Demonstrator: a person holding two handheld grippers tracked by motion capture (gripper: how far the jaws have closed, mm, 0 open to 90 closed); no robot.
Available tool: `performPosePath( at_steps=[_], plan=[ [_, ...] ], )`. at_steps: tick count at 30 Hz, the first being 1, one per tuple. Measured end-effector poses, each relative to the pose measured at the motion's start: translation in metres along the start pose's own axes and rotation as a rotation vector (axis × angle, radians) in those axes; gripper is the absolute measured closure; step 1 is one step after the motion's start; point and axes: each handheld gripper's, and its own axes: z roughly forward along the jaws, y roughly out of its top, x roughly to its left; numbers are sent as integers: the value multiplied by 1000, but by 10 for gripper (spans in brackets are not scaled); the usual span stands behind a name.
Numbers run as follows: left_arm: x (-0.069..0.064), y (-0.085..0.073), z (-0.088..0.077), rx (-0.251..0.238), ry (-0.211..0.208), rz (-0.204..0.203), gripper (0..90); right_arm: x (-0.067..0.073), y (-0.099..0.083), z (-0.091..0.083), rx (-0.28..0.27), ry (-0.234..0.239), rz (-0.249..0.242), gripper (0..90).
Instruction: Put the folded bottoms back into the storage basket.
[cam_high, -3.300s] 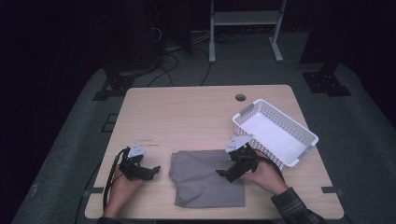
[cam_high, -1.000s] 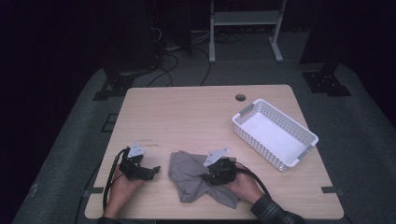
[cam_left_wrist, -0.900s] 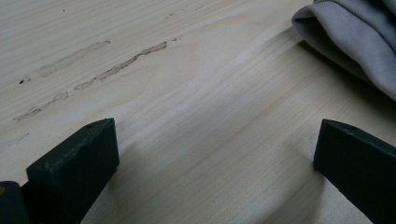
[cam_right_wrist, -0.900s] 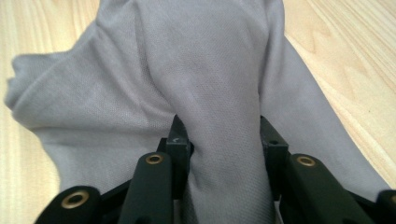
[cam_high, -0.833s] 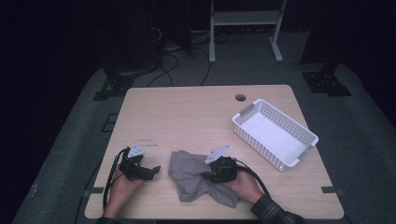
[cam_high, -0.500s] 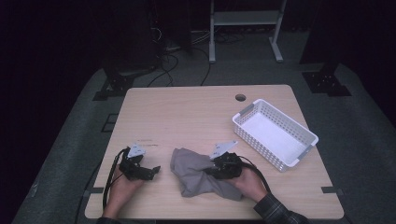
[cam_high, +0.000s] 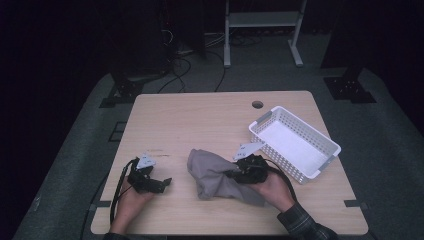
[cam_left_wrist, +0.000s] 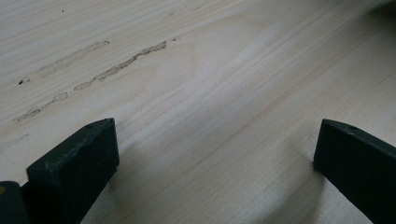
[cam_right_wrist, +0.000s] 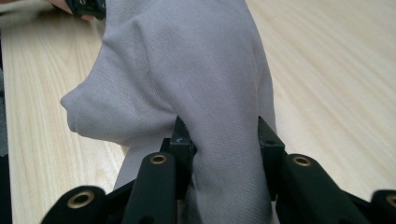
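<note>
Right gripper view shows our right claw (cam_right_wrist: 219, 135) clenched on bunched grey cloth (cam_right_wrist: 187, 79); the shallow fold could slip. Our left claw (cam_left_wrist: 215, 154) rests released on the desk (cam_left_wrist: 210, 70).

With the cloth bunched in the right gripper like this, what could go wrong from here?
1. The right gripper pinches only one fold of the grey cloth; the fold may slip out when lifted.
2. Most of the cloth lies on the table, so it may drag or snag on the rim of the white basket if it heads there.
3. The left gripper rests open, off the cloth, giving no support.
</note>
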Motion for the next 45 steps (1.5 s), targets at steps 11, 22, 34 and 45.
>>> performPosePath(
  at_steps=[11,22,34,45],
  plan=[
    [0,0,0,-1,0,-1,0,-12,11,-27,-41,-43,8,674],
    [0,0,0,1,0,0,0,-27,15,-55,-92,-96,43,674],
    [0,0,0,-1,1,1,0,-40,13,-77,-122,-162,84,674],
    [0,0,0,4,0,5,0,-59,7,-100,-133,-236,119,674]
  ],
)
